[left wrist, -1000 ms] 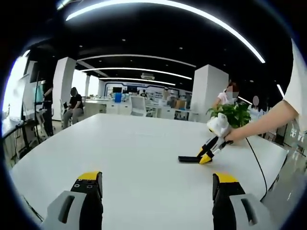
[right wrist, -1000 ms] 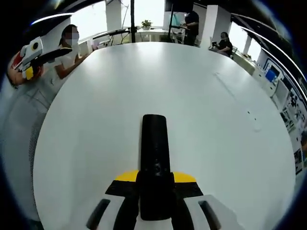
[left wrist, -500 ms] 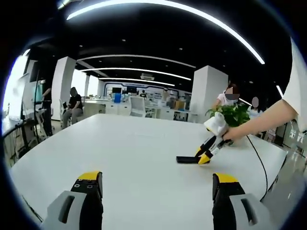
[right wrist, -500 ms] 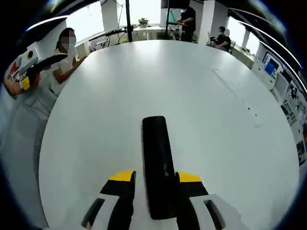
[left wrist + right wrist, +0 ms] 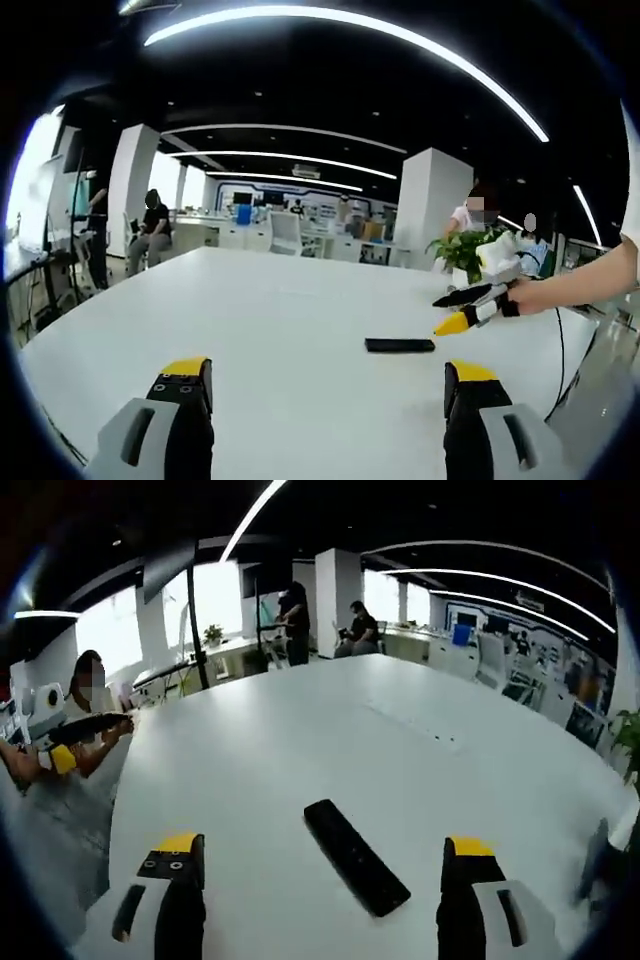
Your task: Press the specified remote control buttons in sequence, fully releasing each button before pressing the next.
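White office table, black remote lying flat, both tools spread wide, gripping nothing

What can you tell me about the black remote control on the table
The remote control is a slim, flat black bar with rounded ends, matte and plastic-looking. It lies flat on the white table, nothing touching it. In the right gripper view it sits angled between the right tool's open jaws; its buttons are too small to make out.
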Demonstrator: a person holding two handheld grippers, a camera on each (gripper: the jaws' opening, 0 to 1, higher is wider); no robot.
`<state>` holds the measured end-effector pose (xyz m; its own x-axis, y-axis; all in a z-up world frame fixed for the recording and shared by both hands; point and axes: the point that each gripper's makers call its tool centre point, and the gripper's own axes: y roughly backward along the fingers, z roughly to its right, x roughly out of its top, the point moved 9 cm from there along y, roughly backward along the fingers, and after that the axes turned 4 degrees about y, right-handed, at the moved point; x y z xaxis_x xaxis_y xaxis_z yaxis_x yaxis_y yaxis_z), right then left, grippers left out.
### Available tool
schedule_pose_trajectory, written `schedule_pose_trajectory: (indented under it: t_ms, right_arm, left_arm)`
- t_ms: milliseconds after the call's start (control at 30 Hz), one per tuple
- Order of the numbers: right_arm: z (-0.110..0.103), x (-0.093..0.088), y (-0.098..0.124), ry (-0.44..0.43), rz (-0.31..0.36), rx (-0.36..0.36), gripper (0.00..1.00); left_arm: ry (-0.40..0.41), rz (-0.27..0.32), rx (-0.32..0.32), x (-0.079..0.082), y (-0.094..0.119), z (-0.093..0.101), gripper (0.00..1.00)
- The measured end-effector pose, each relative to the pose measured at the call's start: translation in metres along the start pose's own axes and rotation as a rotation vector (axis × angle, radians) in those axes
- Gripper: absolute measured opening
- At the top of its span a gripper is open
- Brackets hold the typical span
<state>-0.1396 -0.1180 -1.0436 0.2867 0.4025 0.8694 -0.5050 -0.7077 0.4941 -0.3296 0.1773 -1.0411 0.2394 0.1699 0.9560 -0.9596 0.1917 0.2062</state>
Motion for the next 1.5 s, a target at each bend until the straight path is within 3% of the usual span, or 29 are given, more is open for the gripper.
schedule_pose_trajectory:
  t_ms: [133,367,500,633,733,867,1000,1033,1100,1267,1500]
  right_arm:
    - [-0.016,-0.006,0.034,-0.027,0.049,-0.092,0.99]
    - [-0.037,-0.029,0.092,-0.084,0.126,-0.29,0.99]
    - [-0.051,-0.046,0.113,-0.165,0.143,-0.326,0.99]
    - [-0.063,-0.058,0.13,-0.148,0.127,-0.378,0.99]
    - [-0.067,-0.066,0.137,-0.148,0.12,-0.401,0.99]
    - [-0.079,-0.075,0.141,-0.231,0.152,-0.417,0.99]
    - [-0.089,-0.082,0.141,-0.226,0.144,-0.446,0.99]
    - [-0.091,-0.081,0.141,-0.239,0.128,-0.448,0.99]
    - [-0.091,-0.075,0.142,-0.252,0.163,-0.446,0.99]
    - [-0.092,-0.063,0.138,-0.183,0.173,-0.457,0.99]
    - [-0.085,-0.075,0.143,-0.21,0.178,-0.491,0.99]
  left_arm:
    - [0.005,-0.013,0.0,-0.001,0.001,0.001,0.99]
    - [-0.004,0.017,-0.016,0.002,0.002,0.004,0.99]
    - [0.0,0.008,-0.016,0.002,0.002,0.004,0.98]
    - [-0.01,0.003,-0.018,0.001,0.001,0.005,0.98]
    - [-0.018,0.02,-0.015,0.003,0.003,0.005,0.98]
    - [-0.029,0.014,-0.017,0.002,0.003,0.006,0.97]
    - [-0.025,0.026,-0.013,0.004,0.004,0.005,0.97]
    - [-0.016,0.033,-0.011,0.004,0.004,0.004,0.97]
    - [0.027,0.046,-0.016,0.006,0.006,0.003,0.98]
    - [0.044,0.051,0.014,0.004,0.01,-0.002,0.97]
    - [0.021,0.059,0.014,0.006,0.009,-0.001,0.95]
